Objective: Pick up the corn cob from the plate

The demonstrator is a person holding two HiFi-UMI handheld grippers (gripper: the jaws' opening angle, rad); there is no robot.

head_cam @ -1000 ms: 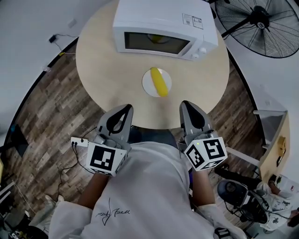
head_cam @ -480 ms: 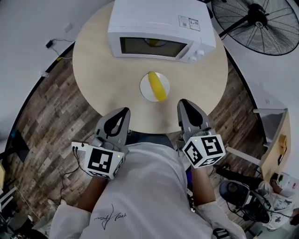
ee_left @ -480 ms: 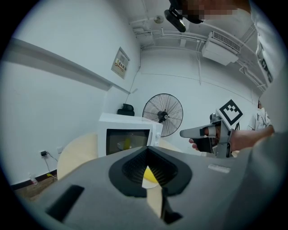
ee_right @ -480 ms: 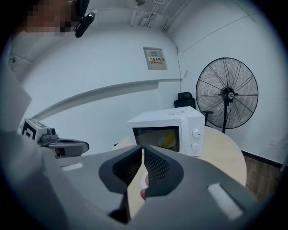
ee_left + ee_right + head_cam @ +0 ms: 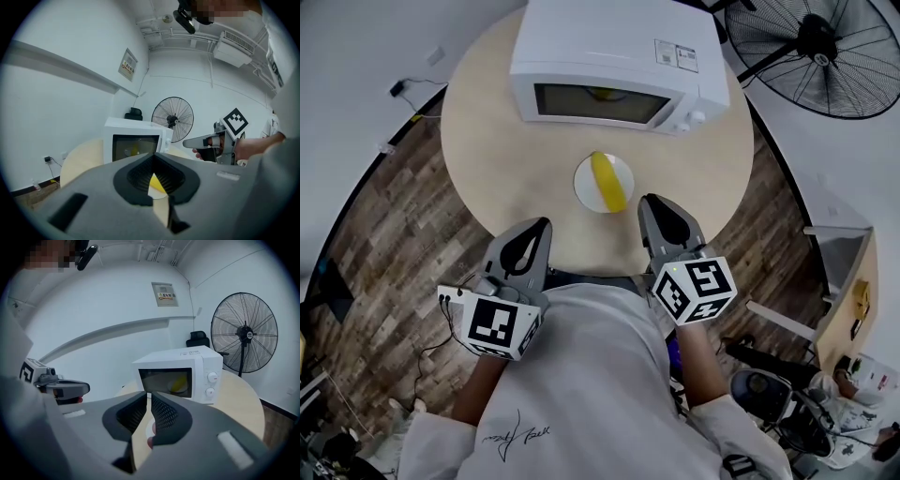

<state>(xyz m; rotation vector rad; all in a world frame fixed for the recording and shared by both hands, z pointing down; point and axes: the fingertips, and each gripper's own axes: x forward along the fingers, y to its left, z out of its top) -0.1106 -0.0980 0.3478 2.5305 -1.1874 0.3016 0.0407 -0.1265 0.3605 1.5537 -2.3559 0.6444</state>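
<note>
Nearest me, at the near edge of the round pale wood table [image 5: 497, 141], my left hand-held gripper [image 5: 534, 230] has its tips pressed together on nothing. My right hand-held gripper [image 5: 654, 206], whose jaws have just been opening, shows a narrow empty slit. Just beyond it the yellow corn cob [image 5: 607, 181] lies on the small white round plate [image 5: 584, 183]; the left gripper view shows the cob, the right gripper view does not. Behind the plate a white microwave oven [image 5: 614, 47] holds something yellow, with dark plank floor [image 5: 384, 234] around the table and a black standing fan [image 5: 820, 47] beyond.
</note>
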